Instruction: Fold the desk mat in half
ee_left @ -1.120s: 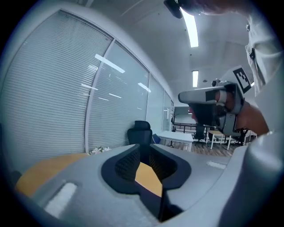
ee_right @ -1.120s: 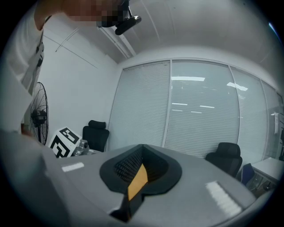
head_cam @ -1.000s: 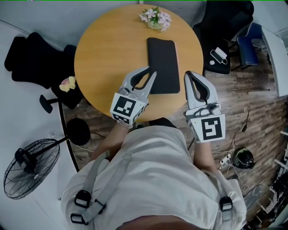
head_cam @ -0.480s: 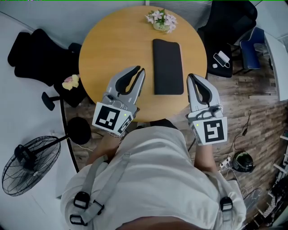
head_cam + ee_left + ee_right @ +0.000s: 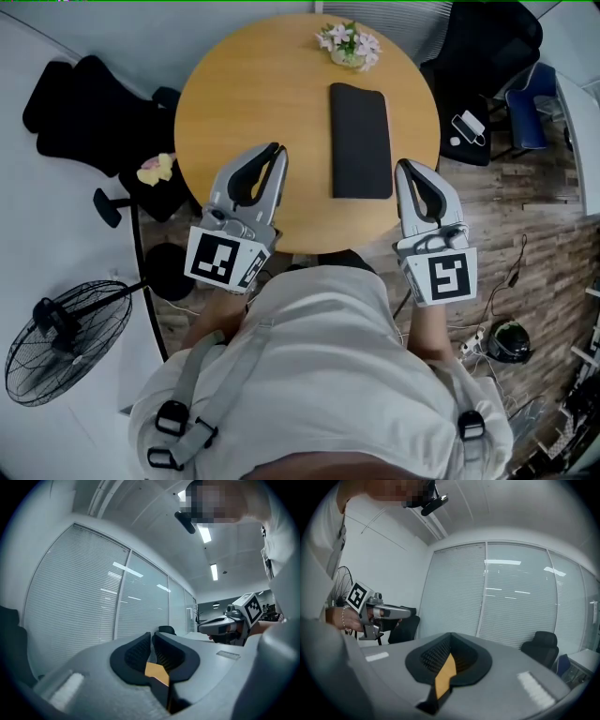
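The black desk mat (image 5: 360, 141) lies as a narrow strip on the right half of the round wooden table (image 5: 253, 103). My left gripper (image 5: 278, 148) hovers over the table's near left part, well left of the mat; its jaws are closing, tips almost together, nothing between them. My right gripper (image 5: 401, 165) hangs just off the table's near right edge, beside the mat's near corner, shut and empty. The left gripper view shows its own jaws (image 5: 152, 637) nearly meeting, pointed up at window blinds. The right gripper view shows its jaws (image 5: 451, 637) shut.
A small pot of flowers (image 5: 348, 44) stands at the table's far edge. Black chairs (image 5: 75, 112) and a floor fan (image 5: 56, 342) are at the left. Another dark chair (image 5: 466, 122) with a white device on it is at the right.
My left gripper has drawn back and to the left, away from the mat's near left corner, and its jaws have narrowed. The right gripper has barely moved.
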